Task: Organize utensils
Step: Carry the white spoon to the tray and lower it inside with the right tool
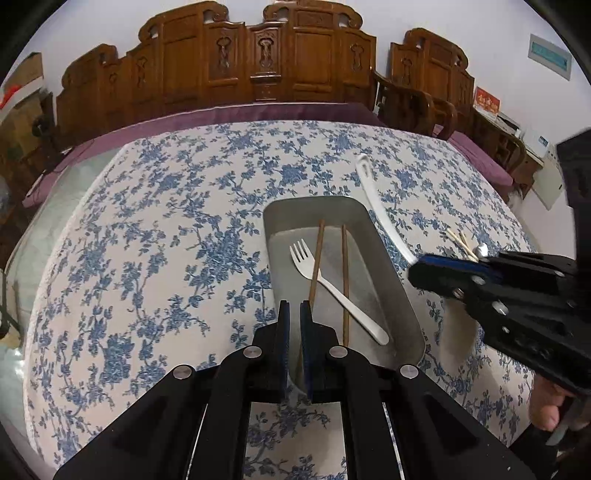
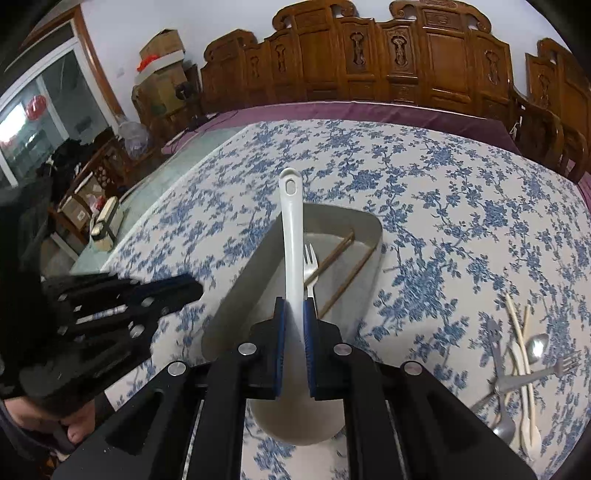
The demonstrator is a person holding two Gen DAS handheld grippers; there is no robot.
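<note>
My right gripper [image 2: 293, 314] is pinching the white ladle [image 2: 291, 236], handle sticking out ahead over the metal tray [image 2: 236, 280]. Left gripper [image 1: 294, 314] is pressed together, empty, tray right ahead.

You face a row of carved wooden chair backs [image 1: 258, 62] set against a pale wall [image 1: 461, 22]. The table wears a blue-flowered cloth [image 1: 166, 221] over a purple one [image 1: 240, 114]. To your left stand stacked cardboard boxes [image 2: 162, 55] and a glazed door [image 2: 40, 122] letting in daylight.
</note>
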